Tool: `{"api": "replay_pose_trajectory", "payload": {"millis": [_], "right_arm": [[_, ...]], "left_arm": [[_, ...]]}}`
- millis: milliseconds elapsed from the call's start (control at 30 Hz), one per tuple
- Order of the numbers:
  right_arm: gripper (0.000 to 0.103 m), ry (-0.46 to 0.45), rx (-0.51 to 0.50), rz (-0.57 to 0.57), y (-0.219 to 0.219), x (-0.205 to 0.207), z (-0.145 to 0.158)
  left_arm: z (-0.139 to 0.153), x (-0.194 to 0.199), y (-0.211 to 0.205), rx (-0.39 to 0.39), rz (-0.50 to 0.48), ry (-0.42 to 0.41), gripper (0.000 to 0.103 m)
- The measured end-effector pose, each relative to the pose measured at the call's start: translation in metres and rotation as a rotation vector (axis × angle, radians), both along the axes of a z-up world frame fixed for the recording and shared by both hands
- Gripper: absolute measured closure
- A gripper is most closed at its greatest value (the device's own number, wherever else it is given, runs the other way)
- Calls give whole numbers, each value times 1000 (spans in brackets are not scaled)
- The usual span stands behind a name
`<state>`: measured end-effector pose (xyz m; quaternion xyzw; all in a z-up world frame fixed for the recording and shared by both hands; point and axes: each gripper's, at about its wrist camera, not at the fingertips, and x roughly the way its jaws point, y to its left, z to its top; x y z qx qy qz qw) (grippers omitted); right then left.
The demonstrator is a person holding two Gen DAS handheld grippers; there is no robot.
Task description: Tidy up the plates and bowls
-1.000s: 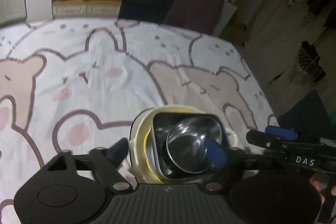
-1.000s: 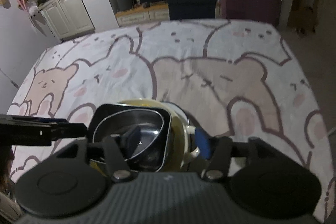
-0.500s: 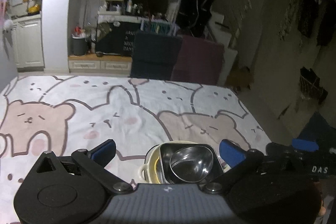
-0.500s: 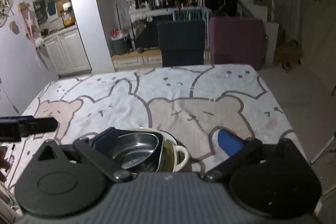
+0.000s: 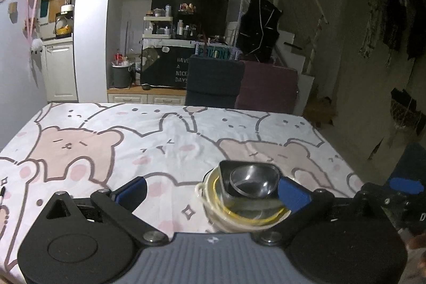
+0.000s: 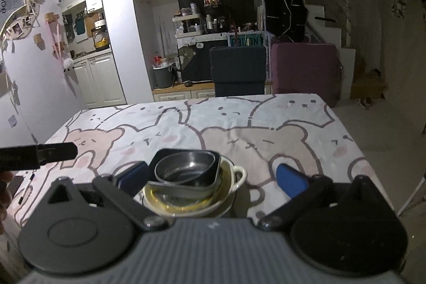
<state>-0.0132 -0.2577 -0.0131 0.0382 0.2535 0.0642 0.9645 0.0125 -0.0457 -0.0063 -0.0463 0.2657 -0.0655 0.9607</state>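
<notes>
1. The dishes are sitting nested in one stack [image 5: 246,193] on the bear-print tablecloth [image 5: 106,140]: a round steel bowl [image 5: 251,181] inside a dark square dish [image 5: 226,172], inside a yellow-rimmed bowl [image 5: 266,217], inside a cream bowl with handles [image 5: 202,190].
2. The left gripper [image 5: 211,190] is standing released, its blue fingers [image 5: 131,189] spread wide and gripping nothing; the stack is lying ahead of them, toward the right-hand finger, and whether that finger is touching it I cannot tell.
3. The right gripper [image 6: 213,175] is likewise standing wide open and empty; in its view the stack [image 6: 191,177] is lying just beyond its left-hand finger [image 6: 133,175], with the other finger [image 6: 289,177] well apart from the cream handle [image 6: 239,175].
4. Judging from this, the stacking step is looking finished, with both tools clear of the pile.
5. No other loose plate is showing on the cloth, so the next move is probably calling for nothing more than keeping the open fingers from knocking the tilted square dish.
</notes>
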Motion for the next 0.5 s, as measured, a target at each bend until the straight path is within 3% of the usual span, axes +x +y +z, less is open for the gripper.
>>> {"api": "replay_pose_trajectory", "payload": {"millis": [500], "right_arm": [[1, -48, -49, -8, 0, -48, -18]], "left_arm": [[-28, -52, -5, 62, -29, -30, 0]]}}
